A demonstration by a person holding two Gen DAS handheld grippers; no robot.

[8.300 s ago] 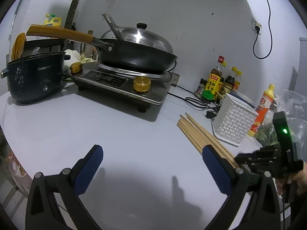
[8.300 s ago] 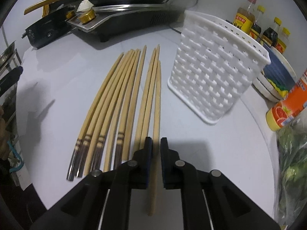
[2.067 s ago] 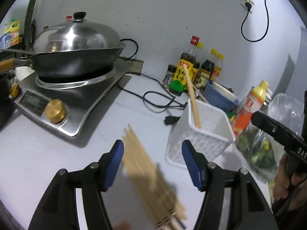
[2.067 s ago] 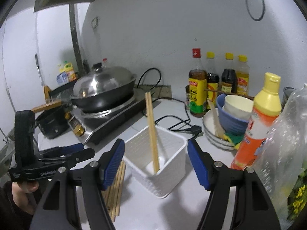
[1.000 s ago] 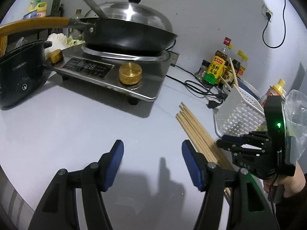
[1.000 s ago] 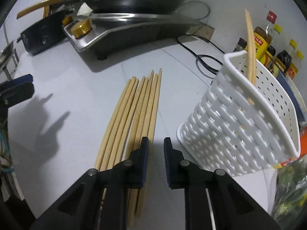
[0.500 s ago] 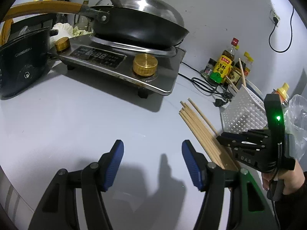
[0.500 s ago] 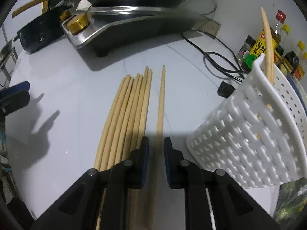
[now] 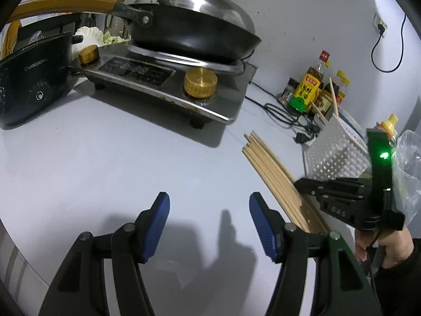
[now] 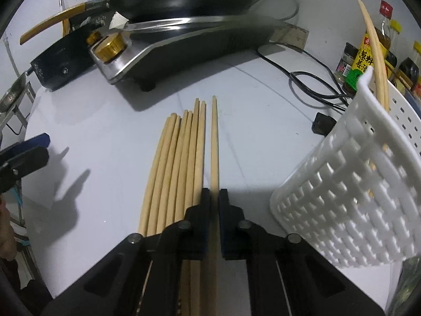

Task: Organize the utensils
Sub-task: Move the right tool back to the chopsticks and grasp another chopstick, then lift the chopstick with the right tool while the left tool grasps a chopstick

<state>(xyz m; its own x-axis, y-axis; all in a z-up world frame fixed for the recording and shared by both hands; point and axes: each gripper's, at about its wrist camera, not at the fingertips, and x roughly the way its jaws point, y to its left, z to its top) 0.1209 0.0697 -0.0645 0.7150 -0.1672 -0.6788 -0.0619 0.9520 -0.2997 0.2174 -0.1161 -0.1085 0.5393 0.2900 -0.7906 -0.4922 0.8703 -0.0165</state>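
Right gripper [image 10: 214,197] clamped on one pale wooden chopstick [image 10: 214,142], set slightly apart from the row of wooden chopsticks [image 10: 181,163] lying flat on the grey countertop [image 10: 110,131], beside the white perforated plastic basket [image 10: 350,192] holding upright chopsticks [image 10: 376,52]. Left gripper [image 9: 209,216] spread wide, holding nothing, over bare counter near its front edge.

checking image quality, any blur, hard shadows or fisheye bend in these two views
Left wrist view: sharp, dark claw shadows on the counter, wok handle bowed by the fisheye. Right wrist view: basket slightly soft, pile chopsticks curve, pinched chopstick looks straight.
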